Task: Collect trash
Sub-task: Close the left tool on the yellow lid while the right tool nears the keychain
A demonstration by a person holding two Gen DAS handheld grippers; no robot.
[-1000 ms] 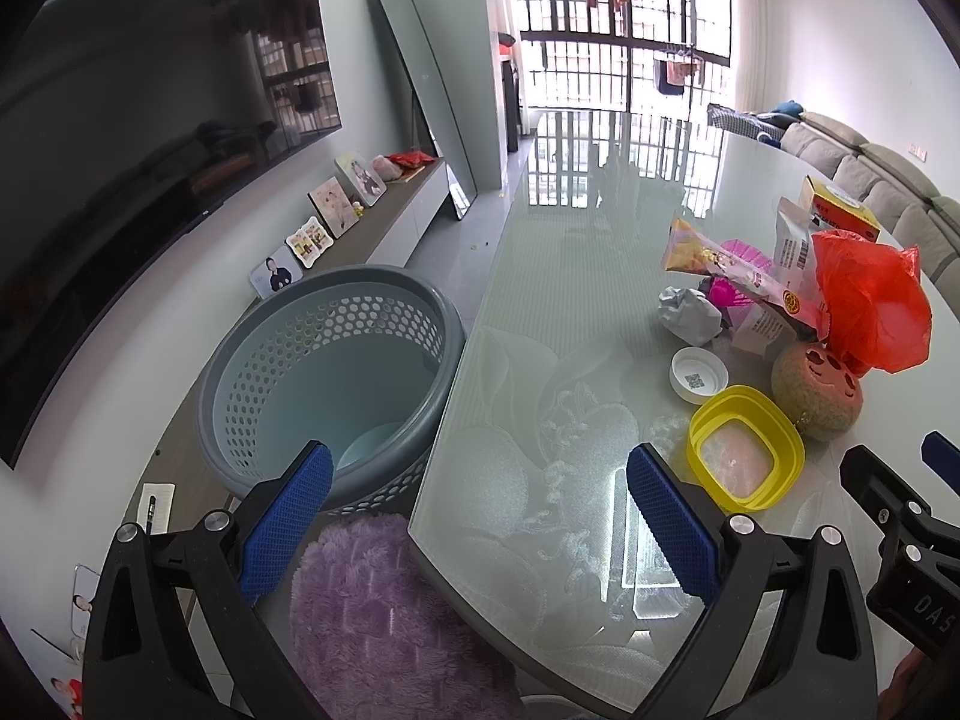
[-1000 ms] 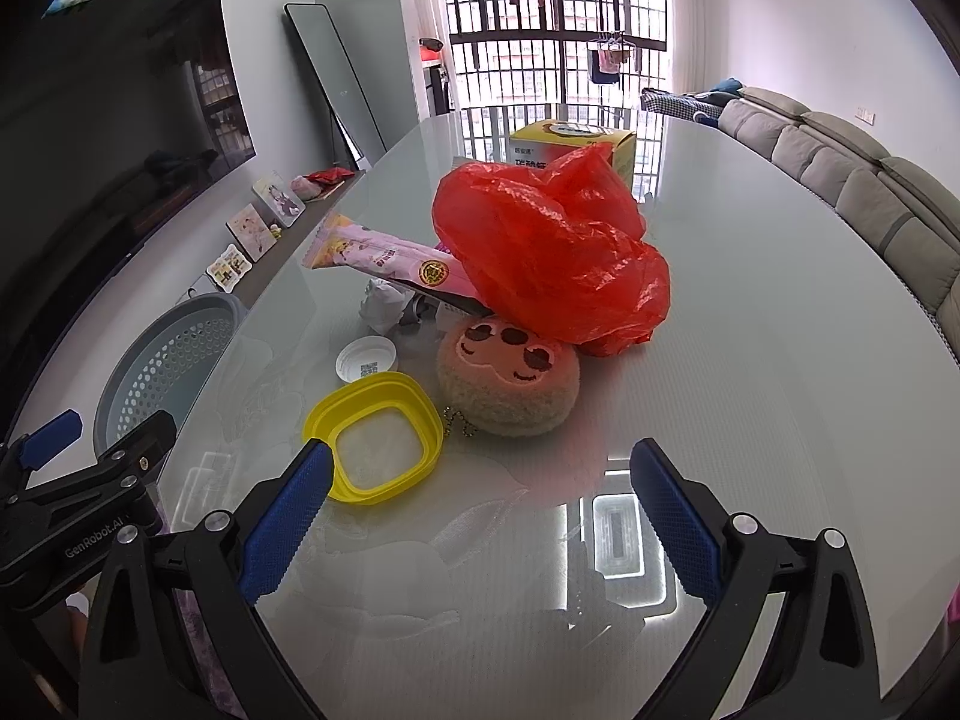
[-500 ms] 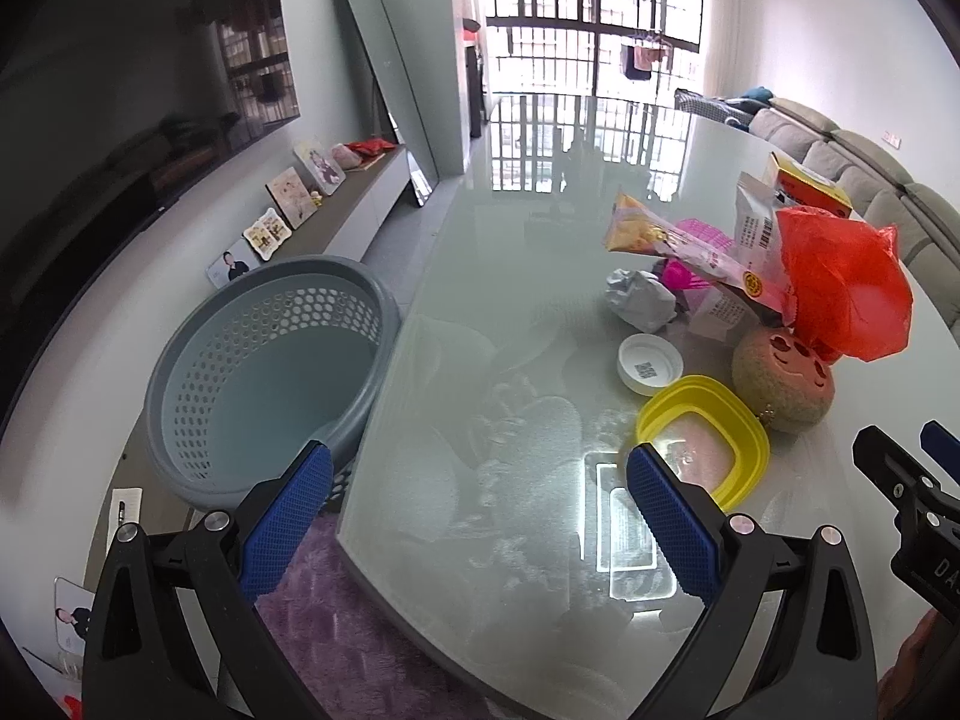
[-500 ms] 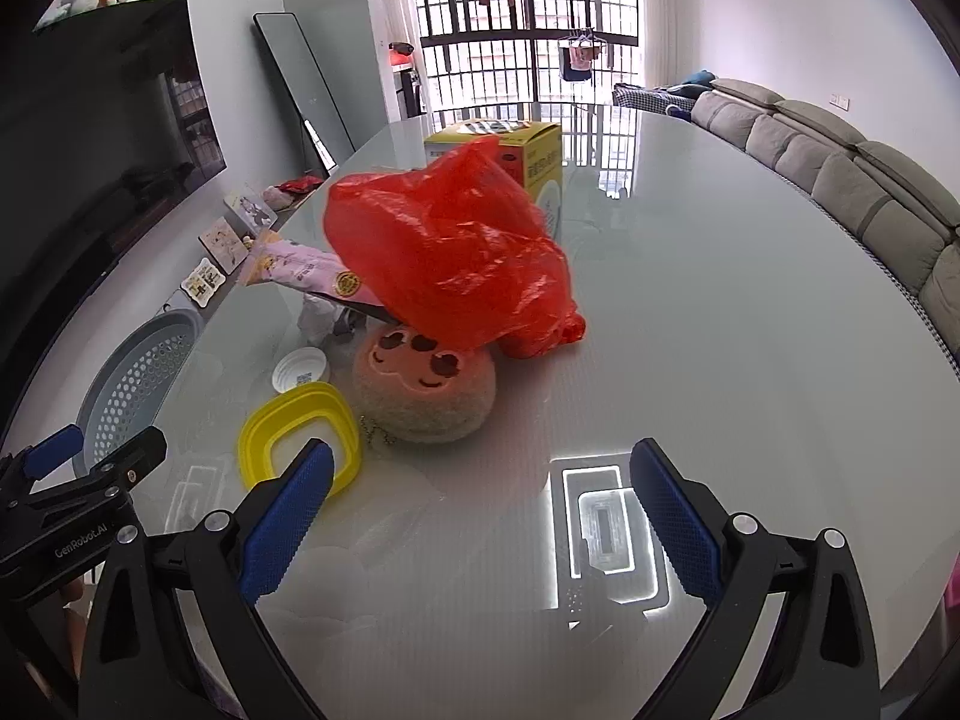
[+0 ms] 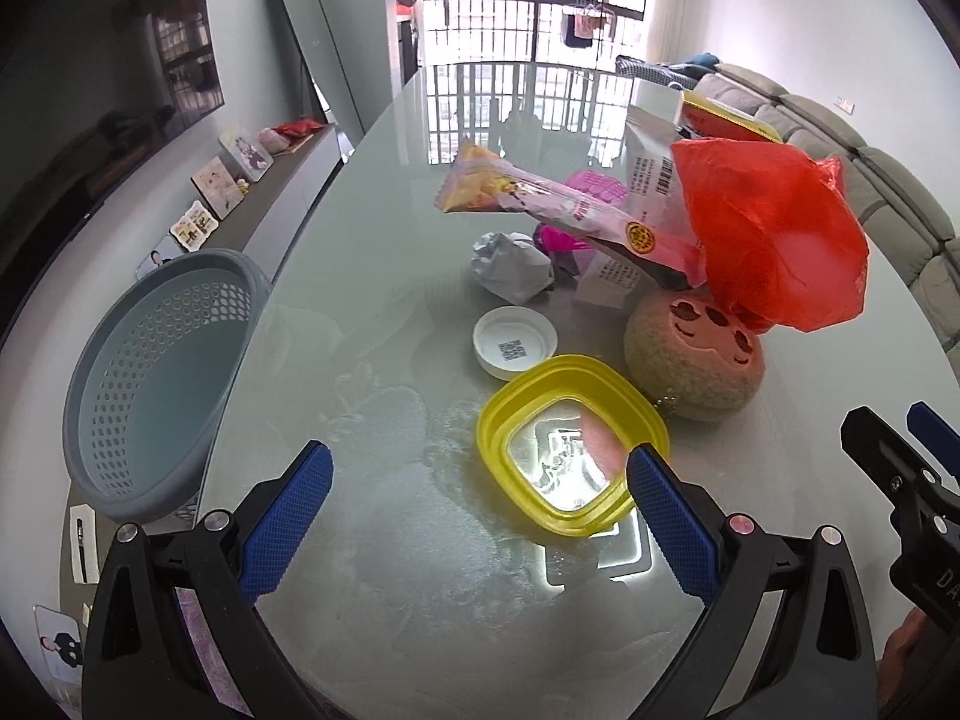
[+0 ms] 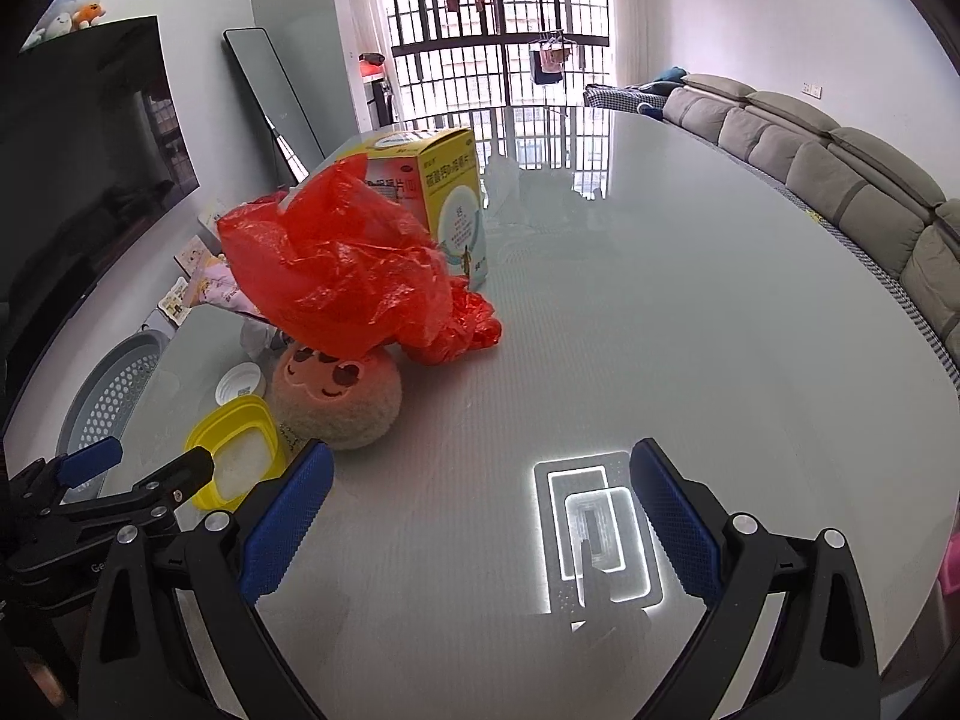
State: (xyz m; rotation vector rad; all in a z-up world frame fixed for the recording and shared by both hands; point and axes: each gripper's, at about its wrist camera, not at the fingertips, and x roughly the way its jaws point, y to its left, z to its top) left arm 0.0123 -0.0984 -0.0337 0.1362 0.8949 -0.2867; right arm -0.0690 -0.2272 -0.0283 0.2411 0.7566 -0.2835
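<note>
Trash sits in one cluster on the glass tabletop [image 5: 384, 252], and the left wrist view lays it out best. Nearest is the yellow lid [image 5: 570, 444], flat on the glass, with the left gripper [image 5: 477, 519] spread wide and empty just short of it, its right pad at the lid's near right corner. Beyond lie a white cap [image 5: 515, 343], a crumpled paper wad [image 5: 510, 264], a long snack wrapper [image 5: 564, 210] propped across the heap, a round plush ball [image 5: 693, 360] and a red plastic bag [image 5: 774, 234] draped over it. The grey basket [image 5: 150, 372] stands off the tabletop's left edge, seemingly the place to drop things. A flat lid gives little to pinch, so the gripper would likely do best to straddle one raised rim edge and close on that, rather than press down on the glass.

From the right wrist view, the right gripper [image 6: 480, 519] is likewise spread open and holds nothing, over bare glass to the right of the cluster. The red plastic bag [image 6: 342, 270] rests against a yellow carton [image 6: 438, 192] on the far side. The bag is loose and light; a pinch on a bunched fold should hold better than one on a single film layer.
</note>
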